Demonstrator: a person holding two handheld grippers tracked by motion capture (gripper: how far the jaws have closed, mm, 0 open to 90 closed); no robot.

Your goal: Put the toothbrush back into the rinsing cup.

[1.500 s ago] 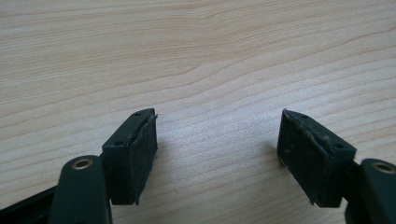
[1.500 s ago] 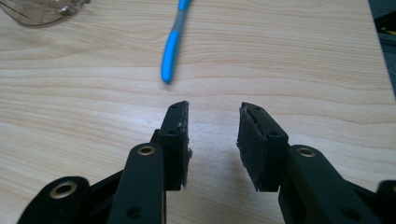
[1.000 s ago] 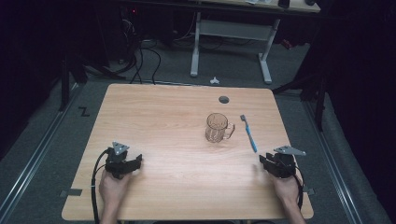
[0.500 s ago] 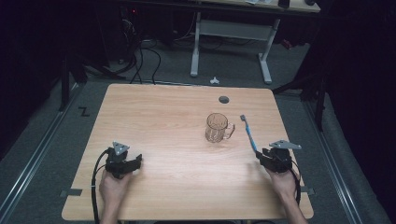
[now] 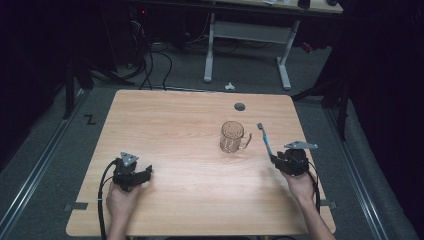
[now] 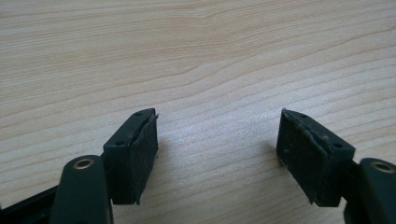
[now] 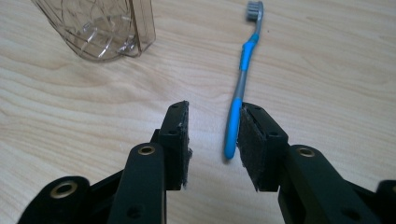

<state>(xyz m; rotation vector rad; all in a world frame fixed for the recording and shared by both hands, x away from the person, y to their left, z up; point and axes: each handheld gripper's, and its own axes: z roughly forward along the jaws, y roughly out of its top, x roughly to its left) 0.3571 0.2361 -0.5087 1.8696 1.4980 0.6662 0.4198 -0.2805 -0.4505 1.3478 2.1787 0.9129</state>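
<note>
A blue and grey toothbrush (image 5: 265, 137) lies on the wooden table (image 5: 175, 125), bristle end away from me, just right of a clear glass mug (image 5: 232, 137). My right gripper (image 5: 276, 159) sits at the toothbrush's near end. In the right gripper view the handle (image 7: 242, 84) lies between the jaws, against the right pad (image 7: 250, 140), with a gap to the left pad. The right gripper (image 7: 212, 128) is open. The mug (image 7: 100, 28) stands ahead to its left. My left gripper (image 5: 147, 172) rests near the table's front left, open (image 6: 217, 140) over bare wood.
A round dark cable hole (image 5: 239, 106) sits in the tabletop behind the mug. Beyond the far edge are white desk legs (image 5: 210, 45), cables (image 5: 150, 65) and a small white object (image 5: 229, 86) on the floor.
My right gripper has moved forward and left, bringing its jaws around the near end of the toothbrush handle. The left gripper has stayed put.
</note>
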